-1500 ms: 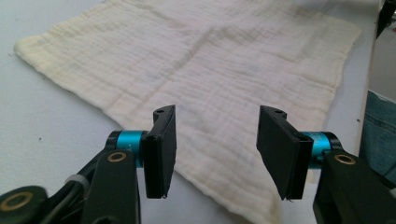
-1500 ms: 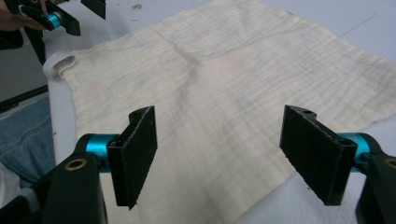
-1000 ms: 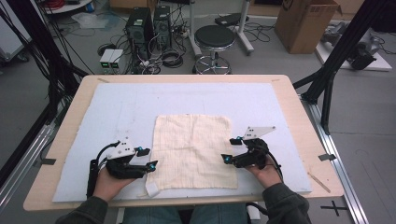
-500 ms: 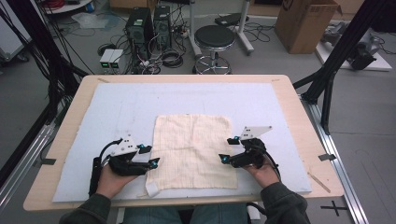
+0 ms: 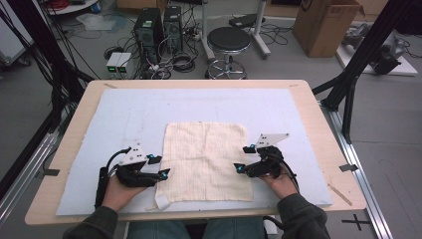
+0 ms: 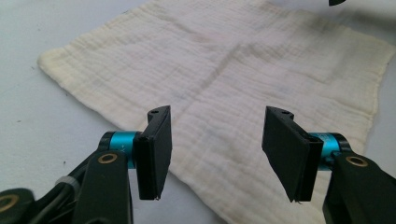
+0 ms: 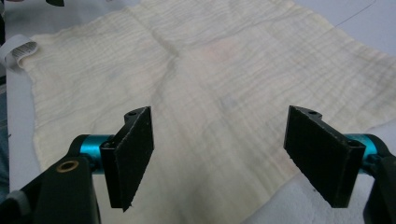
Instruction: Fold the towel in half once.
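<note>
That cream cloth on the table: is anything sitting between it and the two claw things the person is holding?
Nothing visible does. The cloth lies flat on the pale mat, with the left gripper at its left edge and the right gripper at its right edge. Both stand open, and each gripper view looks straight onto bare fabric.

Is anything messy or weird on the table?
Not much. The cream cloth lies flat, a little crooked on the blue mat, with faint creases. A small white tag sticks out at its near left corner. Nothing looks spilled or torn.
</note>
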Motion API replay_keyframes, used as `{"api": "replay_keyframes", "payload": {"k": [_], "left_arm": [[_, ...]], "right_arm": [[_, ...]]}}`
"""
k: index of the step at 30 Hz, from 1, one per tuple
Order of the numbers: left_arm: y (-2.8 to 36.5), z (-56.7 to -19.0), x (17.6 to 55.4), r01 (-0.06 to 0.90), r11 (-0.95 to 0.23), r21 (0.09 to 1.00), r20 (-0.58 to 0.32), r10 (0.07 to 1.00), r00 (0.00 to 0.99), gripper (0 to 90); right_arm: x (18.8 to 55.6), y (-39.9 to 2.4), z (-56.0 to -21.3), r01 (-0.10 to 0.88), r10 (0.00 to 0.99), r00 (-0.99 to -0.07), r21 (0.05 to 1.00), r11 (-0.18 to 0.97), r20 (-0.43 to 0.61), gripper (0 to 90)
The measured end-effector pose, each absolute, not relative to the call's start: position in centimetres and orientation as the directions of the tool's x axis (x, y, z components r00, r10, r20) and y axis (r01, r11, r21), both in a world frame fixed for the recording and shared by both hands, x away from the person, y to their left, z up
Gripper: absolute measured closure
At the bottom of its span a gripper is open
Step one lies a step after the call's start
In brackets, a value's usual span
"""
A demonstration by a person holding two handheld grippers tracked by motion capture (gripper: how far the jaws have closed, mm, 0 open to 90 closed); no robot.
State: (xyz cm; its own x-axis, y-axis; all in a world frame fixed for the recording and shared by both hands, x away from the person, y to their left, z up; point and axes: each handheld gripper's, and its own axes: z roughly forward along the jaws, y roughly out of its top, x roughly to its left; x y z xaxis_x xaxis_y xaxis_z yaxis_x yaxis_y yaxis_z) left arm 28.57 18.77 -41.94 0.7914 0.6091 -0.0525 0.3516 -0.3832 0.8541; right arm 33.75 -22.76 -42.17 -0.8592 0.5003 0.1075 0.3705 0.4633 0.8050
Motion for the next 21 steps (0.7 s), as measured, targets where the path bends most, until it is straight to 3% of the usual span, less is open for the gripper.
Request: {"api": "replay_keyframes", "payload": {"k": [13, 17, 21], "left_arm": [[18.7, -40.4, 31.9, 0.396, -0.338, 0.854, -0.106, 0.632, 0.768, 47.6], [18.7, -40.1, 33.7, 0.422, -0.274, 0.864, -0.175, 0.622, 0.763, 48.4], [18.6, -39.6, 35.2, 0.420, -0.302, 0.856, -0.146, 0.639, 0.756, 48.6]], "right_arm": [[36.8, -23.4, -41.4, 0.417, 0.554, -0.825, 0.782, 0.463, 0.112, 27.9], [38.0, -23.8, -40.9, 0.428, 0.568, -0.815, 0.779, 0.458, 0.113, 31.4], [39.6, -24.0, -40.1, 0.444, 0.583, -0.805, 0.766, 0.465, 0.113, 34.0]]}}
